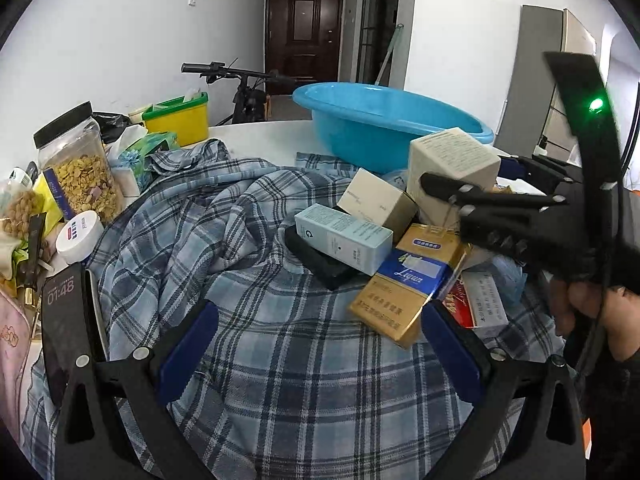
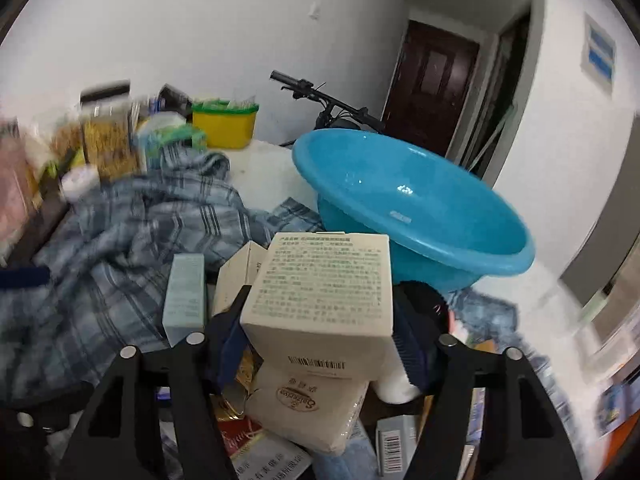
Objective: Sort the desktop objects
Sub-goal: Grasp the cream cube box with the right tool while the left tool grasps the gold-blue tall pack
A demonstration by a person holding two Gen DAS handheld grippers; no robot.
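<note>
The cream carton (image 2: 320,288), a box printed with small text and a barcode, is sitting raised above the heap of packaging, clamped between the two blue pads of the right gripper (image 2: 320,344). The pads are pressing on its left and right faces. It is hanging just in front of the blue plastic basin (image 2: 440,216), whose rim is passing behind it. In the left wrist view the same carton (image 1: 452,164) is showing above the other boxes, with one black finger (image 1: 448,192) of the right gripper lying across its lower edge.

Below it, a pale blue box (image 1: 344,240), a white and tan box (image 1: 376,200) and a gold and blue cigarette carton (image 1: 404,288) are lying piled together on a plaid shirt (image 1: 248,288) spread over the white table (image 1: 264,132).

The left gripper (image 1: 320,356) is hovering over the shirt with its jaws standing wide apart and nothing between them.

A phone (image 1: 66,320) is lying at the left, beside a cereal jar (image 1: 80,168).
</note>
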